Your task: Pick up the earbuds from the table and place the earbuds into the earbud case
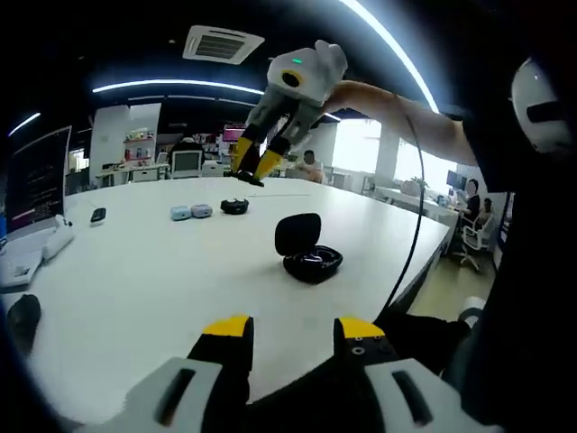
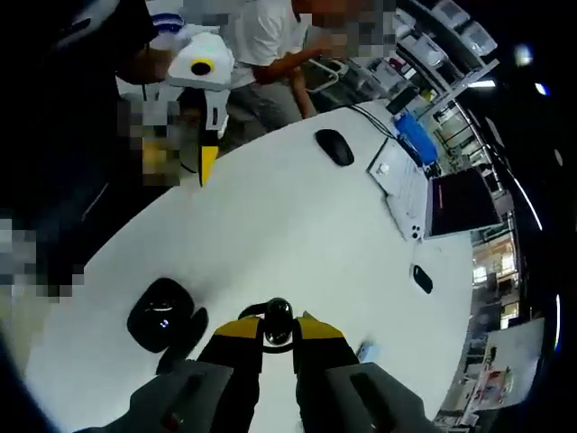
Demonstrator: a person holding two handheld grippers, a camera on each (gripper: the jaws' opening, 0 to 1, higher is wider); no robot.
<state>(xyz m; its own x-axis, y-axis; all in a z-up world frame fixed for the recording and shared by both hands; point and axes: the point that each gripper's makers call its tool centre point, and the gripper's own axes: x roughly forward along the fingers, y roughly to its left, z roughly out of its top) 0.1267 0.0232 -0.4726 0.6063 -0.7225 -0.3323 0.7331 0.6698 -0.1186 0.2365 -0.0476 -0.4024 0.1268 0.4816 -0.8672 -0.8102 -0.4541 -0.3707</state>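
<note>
While your left claw hangs released over the white desk, the open black earbud case waits; your right claw grasps a small glossy black earbud, probably light and slippery, so pinch mid-body.

in the right gripper view the right gripper's fingers cover most of the small black thing pinched between them, so its shape cannot be told. the open earbud case is dark inside; what lies in it is unclear. in the left gripper view the two pale blue things and the black one far across the worktop are too small to name. a dark rounded object is cut off at the left edge.
</note>
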